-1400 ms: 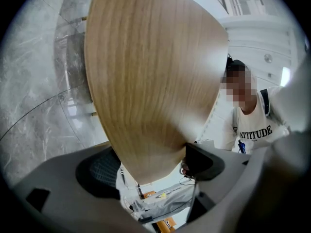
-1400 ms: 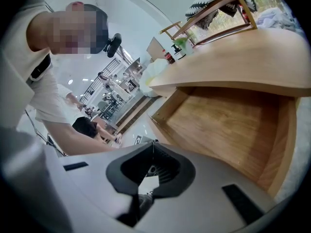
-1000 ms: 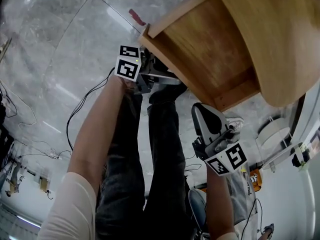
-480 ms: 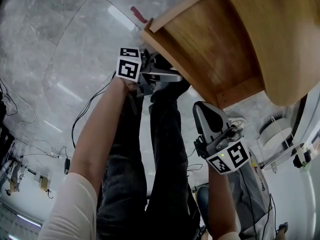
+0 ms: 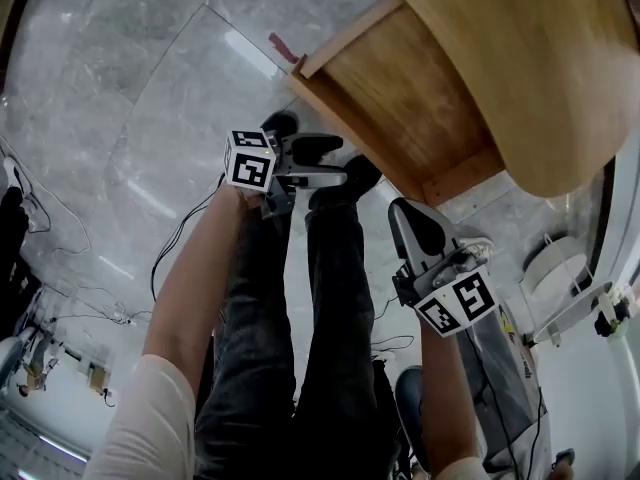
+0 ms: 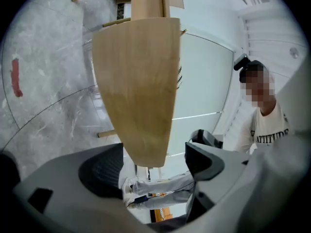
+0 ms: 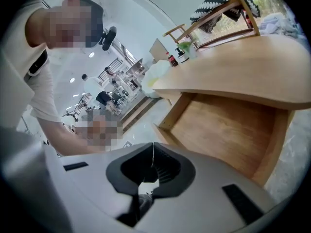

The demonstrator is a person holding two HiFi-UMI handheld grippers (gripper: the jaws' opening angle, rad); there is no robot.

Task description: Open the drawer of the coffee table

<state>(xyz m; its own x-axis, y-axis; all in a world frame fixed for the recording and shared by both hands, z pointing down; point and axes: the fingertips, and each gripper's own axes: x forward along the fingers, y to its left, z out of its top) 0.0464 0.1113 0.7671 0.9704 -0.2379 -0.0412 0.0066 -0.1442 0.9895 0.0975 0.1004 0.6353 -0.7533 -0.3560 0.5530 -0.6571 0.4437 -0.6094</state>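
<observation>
The wooden coffee table fills the upper right of the head view. Its drawer stands pulled out from under the top, its bare wooden inside showing. My left gripper hovers just off the drawer's front edge, apart from it, open and holding nothing. In the left gripper view its pads stand wide apart, with the table top seen edge-on beyond them. My right gripper hangs below the drawer's near corner, shut and empty. Past its jaws, the right gripper view shows the open drawer.
The floor is pale marble with a red tape mark and loose cables. My legs in dark trousers are between the two grippers. A white round-based stand is at the right. A person in a white shirt stands close by.
My left gripper has come back from the drawer's front edge, toward me and to the left. The right gripper has hardly moved.
</observation>
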